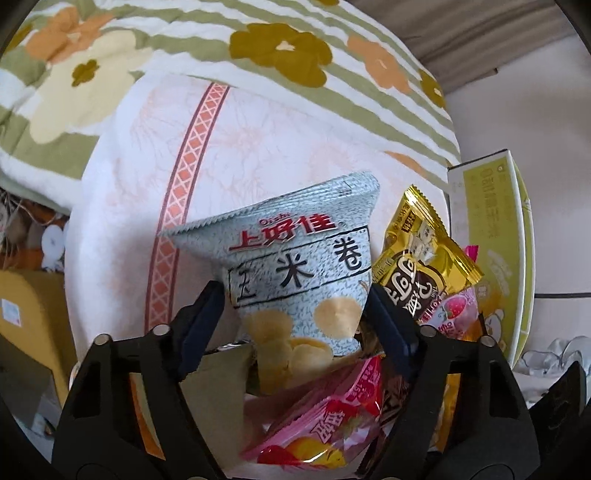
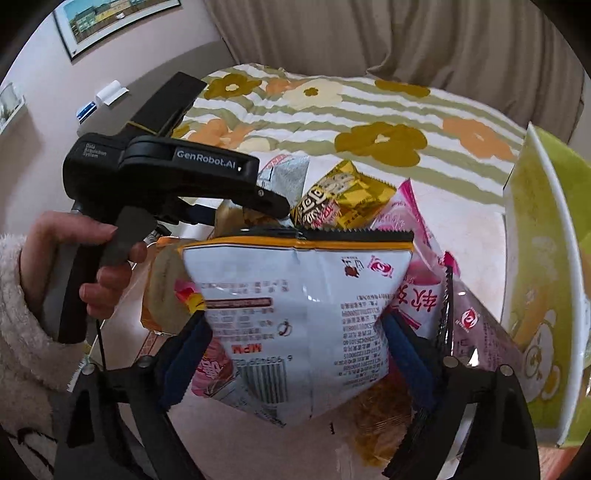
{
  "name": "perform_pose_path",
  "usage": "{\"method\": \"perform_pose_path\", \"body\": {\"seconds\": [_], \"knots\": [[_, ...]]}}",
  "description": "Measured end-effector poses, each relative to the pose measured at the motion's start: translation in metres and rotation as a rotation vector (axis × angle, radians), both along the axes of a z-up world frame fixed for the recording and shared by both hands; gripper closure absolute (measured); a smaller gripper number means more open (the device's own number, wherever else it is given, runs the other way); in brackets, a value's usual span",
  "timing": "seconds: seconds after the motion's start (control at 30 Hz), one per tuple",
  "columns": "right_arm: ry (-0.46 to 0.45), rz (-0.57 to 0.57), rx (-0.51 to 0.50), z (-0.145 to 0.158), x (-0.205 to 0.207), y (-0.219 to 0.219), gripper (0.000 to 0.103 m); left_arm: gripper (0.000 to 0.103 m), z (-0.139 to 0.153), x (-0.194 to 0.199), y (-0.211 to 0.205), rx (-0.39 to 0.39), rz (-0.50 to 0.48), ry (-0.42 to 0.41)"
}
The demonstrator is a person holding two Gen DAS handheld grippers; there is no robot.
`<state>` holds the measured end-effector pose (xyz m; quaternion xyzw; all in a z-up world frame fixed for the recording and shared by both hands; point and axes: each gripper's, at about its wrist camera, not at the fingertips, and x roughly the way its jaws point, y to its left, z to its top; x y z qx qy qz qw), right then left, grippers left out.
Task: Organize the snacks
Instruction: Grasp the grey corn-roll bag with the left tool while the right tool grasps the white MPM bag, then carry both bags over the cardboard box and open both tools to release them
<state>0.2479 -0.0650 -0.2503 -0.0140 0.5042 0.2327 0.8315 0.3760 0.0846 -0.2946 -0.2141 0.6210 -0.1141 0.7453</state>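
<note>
Snacks sit pinched: left gripper squeezes the pale-blue corn-roll bag, right gripper the white crisp packet; either puffy, slick bag may slip free

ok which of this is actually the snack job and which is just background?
Job:
- Oishi corn roll bag, in left gripper
- white snack bag, in right gripper
- gold packet
- pink packets
- green box

Background:
- floral quilt
- curtain
- framed picture
</note>
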Motion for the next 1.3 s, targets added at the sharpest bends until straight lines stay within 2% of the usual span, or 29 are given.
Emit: {"method": "perform_pose_path", "body": {"seconds": [0.17,0.2,0.33,0.6,0.67,0.7,0.87,1.13,1.3], "knots": [[0.013,0.000,0.002,-0.004,0.002,-0.002,0.013,0.049,0.001,-0.001,0.002,-0.029,0.005,0.001],[0.013,0.001,0.003,-0.004,0.002,-0.002,0.013,0.057,0.002,-0.002,0.002,-0.041,0.003,-0.002],[0.012,-0.002,0.008,-0.003,0.001,-0.003,0.014,0.058,0.007,-0.005,0.001,-0.021,-0.001,-0.018],[0.006,-0.025,0.016,0.000,-0.001,-0.009,0.019,0.058,0.032,-0.019,0.008,-0.042,0.002,-0.069],[0.004,-0.031,0.014,-0.001,-0.002,-0.010,0.023,0.058,0.037,-0.023,0.010,-0.044,0.000,-0.080],[0.007,-0.025,0.022,-0.001,-0.002,-0.010,0.030,0.058,0.041,-0.025,0.010,-0.044,0.000,-0.089],[-0.007,-0.040,0.034,0.002,-0.006,-0.011,0.038,0.059,0.060,-0.037,0.016,-0.067,0.005,-0.136],[-0.083,-0.099,0.076,0.037,-0.027,-0.015,0.040,0.059,0.096,-0.054,0.024,-0.089,-0.007,-0.230],[-0.136,-0.162,0.104,0.071,-0.040,-0.025,0.040,0.059,0.124,-0.064,0.020,-0.107,-0.040,-0.295]]}}
